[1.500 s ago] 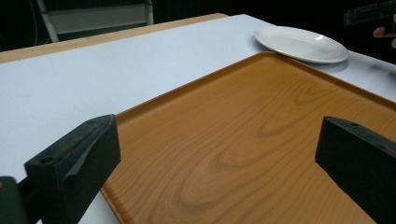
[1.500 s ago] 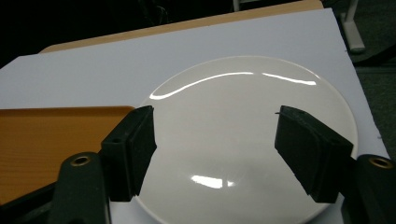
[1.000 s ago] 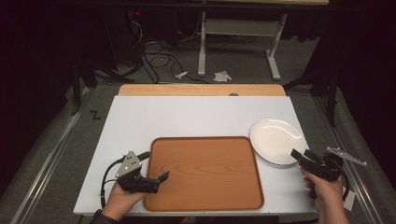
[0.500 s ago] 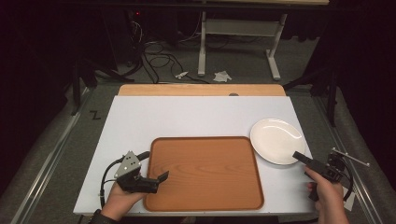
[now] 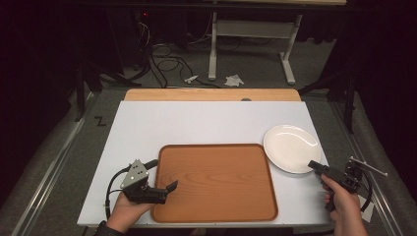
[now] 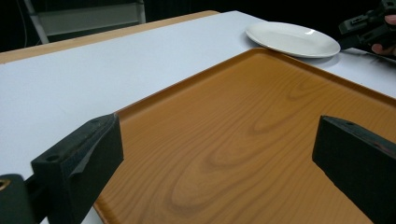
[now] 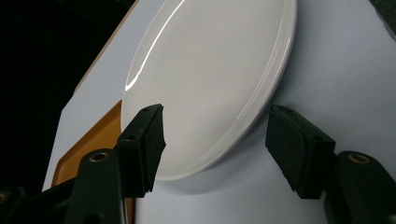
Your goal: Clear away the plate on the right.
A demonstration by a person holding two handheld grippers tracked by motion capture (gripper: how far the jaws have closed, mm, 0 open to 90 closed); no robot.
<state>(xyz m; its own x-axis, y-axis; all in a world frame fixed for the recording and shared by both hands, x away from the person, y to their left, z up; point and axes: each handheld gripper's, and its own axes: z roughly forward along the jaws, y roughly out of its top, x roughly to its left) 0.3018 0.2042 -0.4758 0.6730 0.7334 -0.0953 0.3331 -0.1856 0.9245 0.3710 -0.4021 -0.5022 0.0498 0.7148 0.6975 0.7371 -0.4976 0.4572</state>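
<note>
**Tray and plate on the white table**

A brown wood-grain tray, rectangular with rounded corners and a low rim, lies flat and empty near the table's front edge. A round white plate, also empty, sits just beside the tray's far right corner, toward the table's right edge.

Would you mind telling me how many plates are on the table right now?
1. The white plate sits on the white table near its right edge, just right of the wooden tray's far right corner, ahead of the right gripper. Nothing looks hidden.
</note>
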